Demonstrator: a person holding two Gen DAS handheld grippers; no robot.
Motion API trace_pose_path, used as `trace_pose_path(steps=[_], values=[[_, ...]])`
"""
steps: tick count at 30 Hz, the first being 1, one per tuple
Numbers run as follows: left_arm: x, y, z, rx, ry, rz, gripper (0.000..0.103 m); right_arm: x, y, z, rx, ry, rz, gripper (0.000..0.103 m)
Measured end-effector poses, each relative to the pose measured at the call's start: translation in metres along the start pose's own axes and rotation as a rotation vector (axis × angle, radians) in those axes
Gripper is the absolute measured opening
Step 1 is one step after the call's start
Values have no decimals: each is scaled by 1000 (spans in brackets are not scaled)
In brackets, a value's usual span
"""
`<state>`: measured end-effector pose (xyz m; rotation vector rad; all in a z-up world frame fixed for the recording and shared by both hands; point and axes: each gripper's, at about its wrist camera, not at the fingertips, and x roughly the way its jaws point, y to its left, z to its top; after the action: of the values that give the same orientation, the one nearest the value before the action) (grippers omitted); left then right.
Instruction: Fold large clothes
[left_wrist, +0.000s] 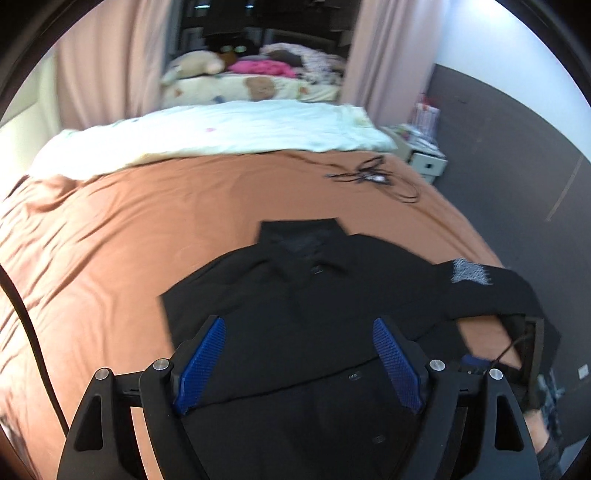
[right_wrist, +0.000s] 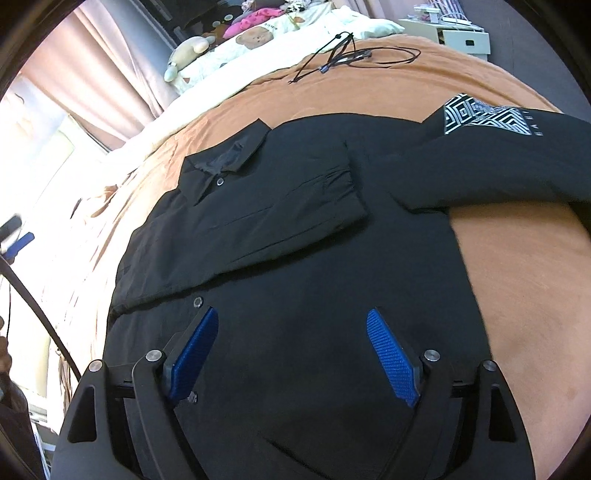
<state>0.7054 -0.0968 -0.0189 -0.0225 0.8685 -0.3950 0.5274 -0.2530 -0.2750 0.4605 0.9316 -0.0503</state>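
A black collared jacket lies flat on the orange-brown bed sheet, collar toward the pillows. One sleeve is folded across its chest. The other sleeve, with a black-and-white patterned patch, stretches out to the right. My right gripper hovers over the jacket's lower front, open, with only flat fabric under the gap between its blue pads. The same jacket fills the left wrist view, where my left gripper is open above its lower part, nothing between its pads.
A tangle of black cables lies on the sheet near the pillows. A white quilt and soft toys sit at the bed's head. A white drawer unit stands beside the bed. Pink curtains hang behind.
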Motion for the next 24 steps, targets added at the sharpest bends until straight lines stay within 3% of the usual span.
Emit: trace_pose_path(steps=[2,9,16,20,21,23,24], values=[[-1,19,-12,-16,16,32,83,12,-1,7,12,3,-12,82],[22,70,-50,-79,98,100,63,44,-19,31,111,-3,-16,79],[67,98,-75,-123,180,115,62,70,-32,47,163,18,-31,61],[89,109,-85,-145,210,123,62,80,-39,53,190,12,-30,57],[94,111,-88,-152,216,123,61,82,-40,56,197,6,-30,54],[104,115,-93,-159,232,120,55,85,-44,59,201,-6,-44,26],[108,117,-95,-162,242,121,52,86,-45,60,201,-6,-53,23]])
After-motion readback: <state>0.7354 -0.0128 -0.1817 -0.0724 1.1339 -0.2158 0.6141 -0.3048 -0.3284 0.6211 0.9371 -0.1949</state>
